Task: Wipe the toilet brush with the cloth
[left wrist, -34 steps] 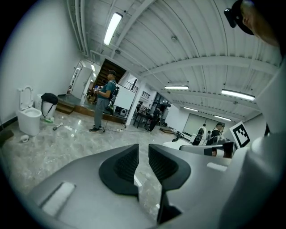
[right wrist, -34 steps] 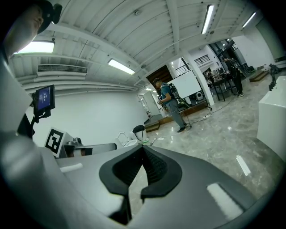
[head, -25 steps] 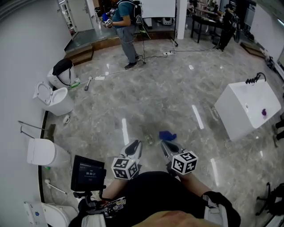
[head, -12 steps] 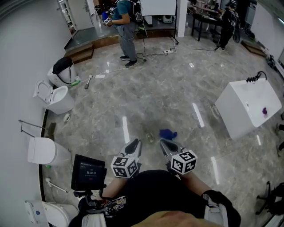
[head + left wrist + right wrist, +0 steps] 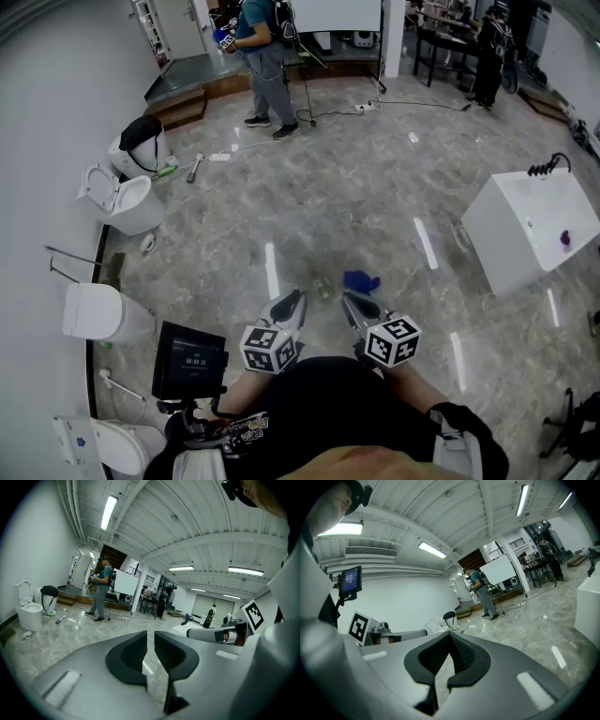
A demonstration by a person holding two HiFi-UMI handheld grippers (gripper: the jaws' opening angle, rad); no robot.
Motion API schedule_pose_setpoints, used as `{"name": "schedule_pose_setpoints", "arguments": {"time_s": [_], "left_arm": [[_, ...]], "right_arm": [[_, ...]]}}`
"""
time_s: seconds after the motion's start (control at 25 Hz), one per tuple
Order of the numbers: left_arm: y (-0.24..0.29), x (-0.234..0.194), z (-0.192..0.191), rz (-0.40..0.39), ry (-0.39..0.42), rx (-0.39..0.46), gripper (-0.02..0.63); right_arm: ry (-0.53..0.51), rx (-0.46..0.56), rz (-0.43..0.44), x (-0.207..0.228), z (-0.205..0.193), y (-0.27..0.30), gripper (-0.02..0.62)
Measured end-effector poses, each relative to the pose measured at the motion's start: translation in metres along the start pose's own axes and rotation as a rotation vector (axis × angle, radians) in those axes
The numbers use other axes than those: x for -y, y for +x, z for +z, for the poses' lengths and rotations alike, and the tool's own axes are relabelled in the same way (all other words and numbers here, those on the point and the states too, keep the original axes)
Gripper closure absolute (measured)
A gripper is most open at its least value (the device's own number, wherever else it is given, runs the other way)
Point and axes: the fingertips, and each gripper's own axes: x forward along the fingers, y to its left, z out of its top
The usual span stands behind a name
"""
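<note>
Left claw [image 5: 294,300]: jaws a narrow slit apart, just been closing, nothing between them. Right claw [image 5: 350,301]: jaws pressed together, empty. The two are side by side, low over the marble floor [image 5: 375,202]. Blue cloth [image 5: 361,280] lies crumpled on the floor just ahead of the right claw, not touching it. Small pale object [image 5: 322,288] lies beside the cloth, ahead of both claws; too small to identify. Long-handled item [image 5: 191,172] lies well apart, near a toilet [image 5: 131,202].

Left hand-held gripper [image 5: 150,641] jaws freshly closer together, nothing between.
</note>
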Motion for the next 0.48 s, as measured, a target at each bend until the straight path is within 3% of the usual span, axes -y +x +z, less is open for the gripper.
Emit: {"name": "schedule_pose_setpoints", "arguments": {"time_s": [0.48], "left_arm": [[-0.0024,0.0024,-0.0034,0.004,-0.013,-0.006,0.555]], "right_arm": [[0.003,-0.005,0.001,0.0003,-0.0023,-0.0049,0.595]]}}
